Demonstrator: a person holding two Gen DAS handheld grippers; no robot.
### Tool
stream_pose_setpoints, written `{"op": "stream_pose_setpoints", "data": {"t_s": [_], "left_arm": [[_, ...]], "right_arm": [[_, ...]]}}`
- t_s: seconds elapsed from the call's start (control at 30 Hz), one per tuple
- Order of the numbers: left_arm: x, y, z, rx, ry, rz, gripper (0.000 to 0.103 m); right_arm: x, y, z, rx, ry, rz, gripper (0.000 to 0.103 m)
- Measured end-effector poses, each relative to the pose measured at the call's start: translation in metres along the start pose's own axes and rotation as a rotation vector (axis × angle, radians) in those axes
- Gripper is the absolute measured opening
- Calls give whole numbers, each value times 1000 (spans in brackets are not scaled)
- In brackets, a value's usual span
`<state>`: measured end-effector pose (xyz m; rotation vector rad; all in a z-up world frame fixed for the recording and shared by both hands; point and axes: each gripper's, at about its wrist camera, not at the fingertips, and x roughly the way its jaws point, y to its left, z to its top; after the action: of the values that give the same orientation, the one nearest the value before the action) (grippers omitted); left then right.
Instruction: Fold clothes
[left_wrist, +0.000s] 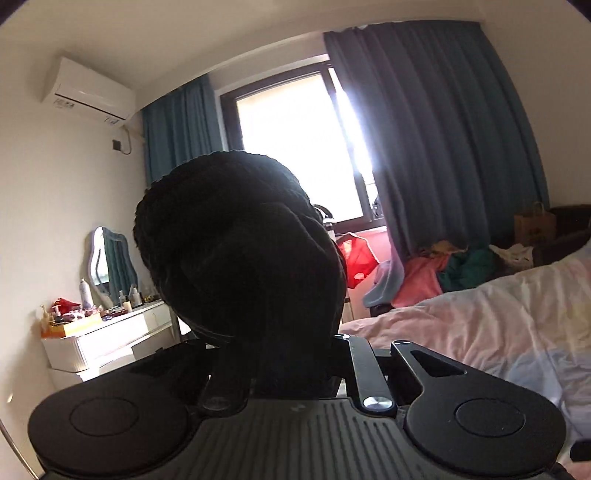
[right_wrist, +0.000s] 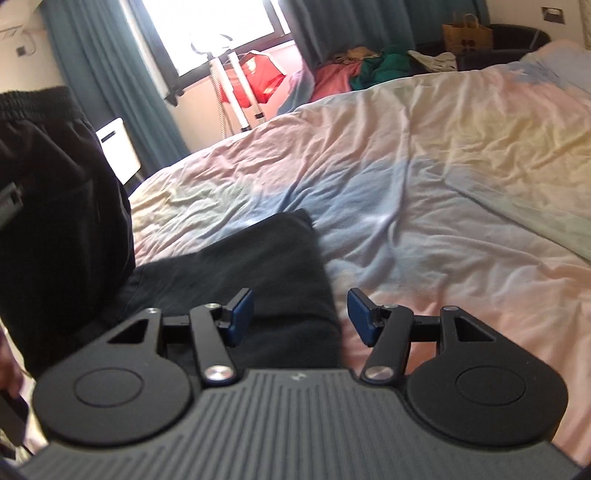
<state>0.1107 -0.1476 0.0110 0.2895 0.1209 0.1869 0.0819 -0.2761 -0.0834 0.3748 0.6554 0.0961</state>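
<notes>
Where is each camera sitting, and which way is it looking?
Left wrist: sits on the left tool, aimed up toward the window; the black garment it grips fills the middle.
Right wrist: sits on the right tool, open, looking down across the bed.
Shared: the black garment, bed, red bag and teal curtains.

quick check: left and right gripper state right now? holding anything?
Left gripper: shut on the black garment, lifted and bunched over its fingers.
Right gripper: open, holding nothing; its blue-padded fingers sit apart above the black garment on the bed.
</notes>
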Motion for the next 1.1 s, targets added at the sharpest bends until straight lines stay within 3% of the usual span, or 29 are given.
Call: {"op": "stream_pose_setpoints", "data": {"t_s": [0.17,0.27,0.37,0.5,0.53,0.57,0.63,0.67,0.73,0.87,0.97,1.03,1.1], "left_arm": [[33,-104,-54,206,52,-104,16],[35,-152,-92,349,83,-142,17],[28,-164,-115,400,71,-125,17],[8,-138,-133,420,70,-149,26],[2,-129,-136,435,72,-158,35],[-7,-119,-142,459,72,-162,57],[-9,-96,-145,472,81,-177,86],[-8,-84,-144,457,96,-212,95],[-8,-58,-142,423,140,-296,100],[-20,-10,-139,382,175,-338,100],[-27,26,-138,317,198,-316,100],[-33,50,-138,267,208,-261,100],[-32,73,-137,199,233,-196,100]], "right_arm": [[-15,-46,18,128,-81,-60,61],[-11,-63,18,182,-74,-68,61],[-6,-65,17,191,-58,-51,61],[-3,-62,17,172,-60,-43,61],[-2,-63,17,176,-59,-41,61],[0,-63,17,183,-58,-36,61],[1,-66,17,206,-59,-13,61],[0,-67,16,222,-62,6,61],[-1,-69,16,267,-71,52,61],[-1,-75,12,368,-73,151,61],[5,-75,9,438,-30,222,66],[10,-73,5,483,-2,272,78],[15,-67,2,511,25,294,78]]}}
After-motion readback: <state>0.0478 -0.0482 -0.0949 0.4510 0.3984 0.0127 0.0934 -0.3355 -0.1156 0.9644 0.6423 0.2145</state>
